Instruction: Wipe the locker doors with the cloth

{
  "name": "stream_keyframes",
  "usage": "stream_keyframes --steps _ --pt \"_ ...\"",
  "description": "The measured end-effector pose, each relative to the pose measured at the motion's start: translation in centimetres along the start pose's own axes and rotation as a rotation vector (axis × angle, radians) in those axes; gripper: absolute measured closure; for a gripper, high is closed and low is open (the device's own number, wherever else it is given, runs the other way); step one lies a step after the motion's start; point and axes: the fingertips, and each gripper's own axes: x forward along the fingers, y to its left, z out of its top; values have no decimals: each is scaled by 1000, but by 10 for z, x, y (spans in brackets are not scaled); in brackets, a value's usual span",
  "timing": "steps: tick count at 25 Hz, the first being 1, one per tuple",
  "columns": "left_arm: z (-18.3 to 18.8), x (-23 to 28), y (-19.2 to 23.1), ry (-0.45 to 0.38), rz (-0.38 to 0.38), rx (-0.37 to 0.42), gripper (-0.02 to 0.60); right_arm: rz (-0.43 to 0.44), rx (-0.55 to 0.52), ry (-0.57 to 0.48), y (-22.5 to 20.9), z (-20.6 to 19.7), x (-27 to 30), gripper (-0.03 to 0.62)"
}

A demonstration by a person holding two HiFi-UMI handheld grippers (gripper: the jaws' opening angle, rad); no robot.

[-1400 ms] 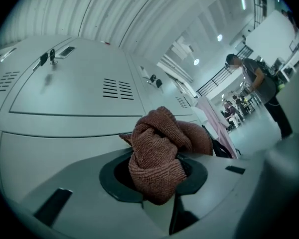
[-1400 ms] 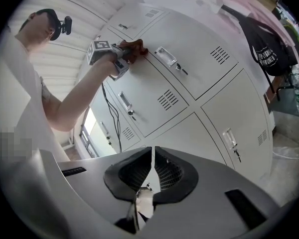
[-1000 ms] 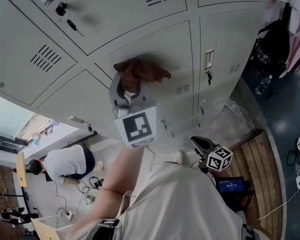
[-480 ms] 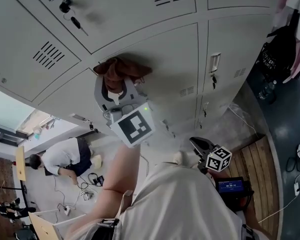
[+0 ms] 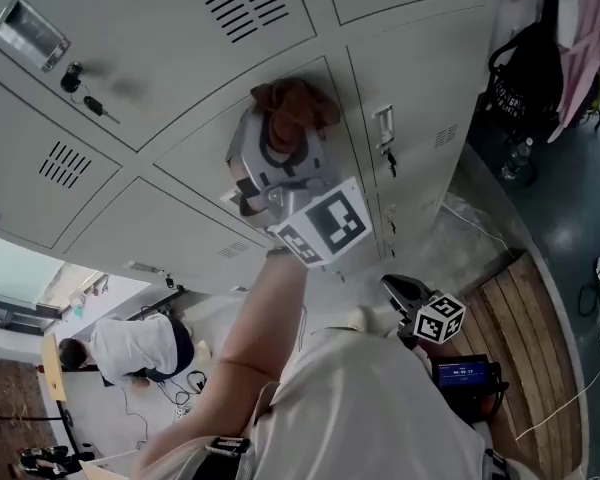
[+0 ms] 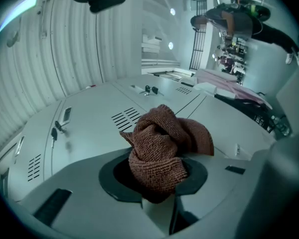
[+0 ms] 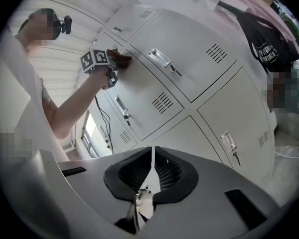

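Observation:
A brown knitted cloth [image 5: 292,105] is bunched between the jaws of my left gripper [image 5: 283,133], which presses it against a grey locker door [image 5: 215,158]. In the left gripper view the cloth [image 6: 162,146] fills the jaws and rests on the door [image 6: 99,116] beside a vent. My right gripper [image 5: 408,298] hangs low by my body, away from the lockers. Its jaws [image 7: 152,166] are shut with nothing between them. From the right gripper view I see the left gripper [image 7: 112,59] and the cloth [image 7: 122,59] on the door.
Locker doors with vents, handles and hanging keys [image 5: 88,100] surround the wiped door. A person [image 5: 130,343] crouches on the floor at lower left among cables. Bags and clothes [image 5: 535,68] hang at the right. A wooden pallet [image 5: 520,338] lies on the floor.
My left gripper has slid the cloth across the locker door, first left, then right and upward in the view. The right gripper has stayed in place.

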Motion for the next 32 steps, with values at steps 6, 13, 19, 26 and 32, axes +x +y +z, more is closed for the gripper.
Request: stream_keyframes --steps 6,13,19,26,32 --pt "34 23 -54 -32 -162 -30 469 -41 10 -28 -12 3 -19 565" --pt "-1 -13 -120 21 -377 -74 469 -29 19 -74 -7 25 -22 565" --pt "-65 -91 -144 120 -582 -262 469 -35 -63 -68 -4 44 -17 565" --pt "-139 -163 -135 286 -638 -505 469 -54 -193 -69 -8 83 -22 565" --pt "-171 -216 -138 367 -667 -621 469 -50 -254 -62 0 99 -23 565"
